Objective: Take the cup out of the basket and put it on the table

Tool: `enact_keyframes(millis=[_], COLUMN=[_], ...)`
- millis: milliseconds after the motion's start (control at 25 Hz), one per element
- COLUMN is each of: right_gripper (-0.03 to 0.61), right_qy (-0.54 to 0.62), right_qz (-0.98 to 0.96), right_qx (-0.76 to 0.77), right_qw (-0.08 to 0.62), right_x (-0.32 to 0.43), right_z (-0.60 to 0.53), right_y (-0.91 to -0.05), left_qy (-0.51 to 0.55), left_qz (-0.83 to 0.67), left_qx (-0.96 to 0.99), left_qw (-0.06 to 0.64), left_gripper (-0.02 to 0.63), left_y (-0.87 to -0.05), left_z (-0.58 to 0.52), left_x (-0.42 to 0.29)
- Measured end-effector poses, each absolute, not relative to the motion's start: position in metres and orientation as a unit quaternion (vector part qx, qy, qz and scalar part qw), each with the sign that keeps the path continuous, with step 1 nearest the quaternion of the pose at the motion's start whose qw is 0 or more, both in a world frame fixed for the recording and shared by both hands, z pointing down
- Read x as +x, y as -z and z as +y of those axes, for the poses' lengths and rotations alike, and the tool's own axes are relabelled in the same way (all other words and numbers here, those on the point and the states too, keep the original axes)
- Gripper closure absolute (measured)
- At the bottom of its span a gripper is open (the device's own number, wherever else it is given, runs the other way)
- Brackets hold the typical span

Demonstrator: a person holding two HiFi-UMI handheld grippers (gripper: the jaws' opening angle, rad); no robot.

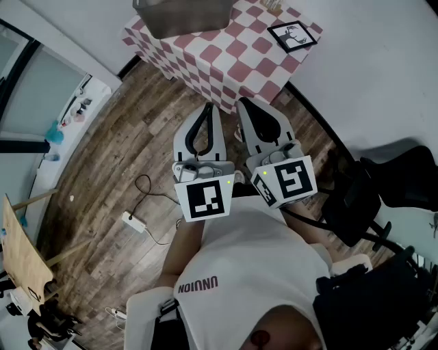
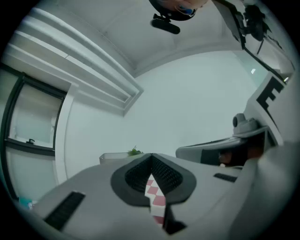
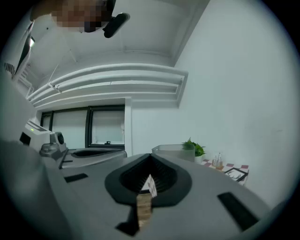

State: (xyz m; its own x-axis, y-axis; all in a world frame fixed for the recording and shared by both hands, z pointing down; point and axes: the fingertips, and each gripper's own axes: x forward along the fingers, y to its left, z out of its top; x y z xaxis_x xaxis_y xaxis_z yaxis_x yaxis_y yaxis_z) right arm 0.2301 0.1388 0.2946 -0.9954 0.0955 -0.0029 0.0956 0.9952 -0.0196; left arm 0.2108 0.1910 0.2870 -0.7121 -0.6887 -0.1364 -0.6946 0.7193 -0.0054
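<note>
The counter sits at the far end of my head view, covered in a red-and-white checked cloth and pushed into the corner against a white wall. The floor is dark wood plank, and a white power strip lies on it with a thin black cable looped beside it. A black chair stands off to the right. In the right gripper view I can see a dark-framed window on the far wall.

A grey basket stands on the far part of the counter. From here I cannot see into it, so no view shows me the cup. A small green plant stands just behind the basket. A black-framed picture lies flat near the counter's right corner, with some little bottles near it.

I hold both tools close to the chest, side by side over the floor, short of the counter and aimed toward it. The left tool has its jaws closed tip to tip with nothing gripped. The right tool is the same, tips together and empty.
</note>
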Motion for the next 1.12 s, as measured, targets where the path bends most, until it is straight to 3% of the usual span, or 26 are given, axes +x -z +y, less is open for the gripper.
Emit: enact_keyframes(millis=[1120], right_gripper=[0.56], right_qy=[0.041], right_qz=[0.998], right_qx=[0.037], right_qw=[-0.012], right_x=[0.21], right_z=[0.119], right_y=[-0.308], left_qy=[-0.009], left_qz=[0.932], left_qx=[-0.357], left_qw=[0.056], left_gripper=[0.601], left_y=[-0.296], left_z=[0.185], left_x=[0.194])
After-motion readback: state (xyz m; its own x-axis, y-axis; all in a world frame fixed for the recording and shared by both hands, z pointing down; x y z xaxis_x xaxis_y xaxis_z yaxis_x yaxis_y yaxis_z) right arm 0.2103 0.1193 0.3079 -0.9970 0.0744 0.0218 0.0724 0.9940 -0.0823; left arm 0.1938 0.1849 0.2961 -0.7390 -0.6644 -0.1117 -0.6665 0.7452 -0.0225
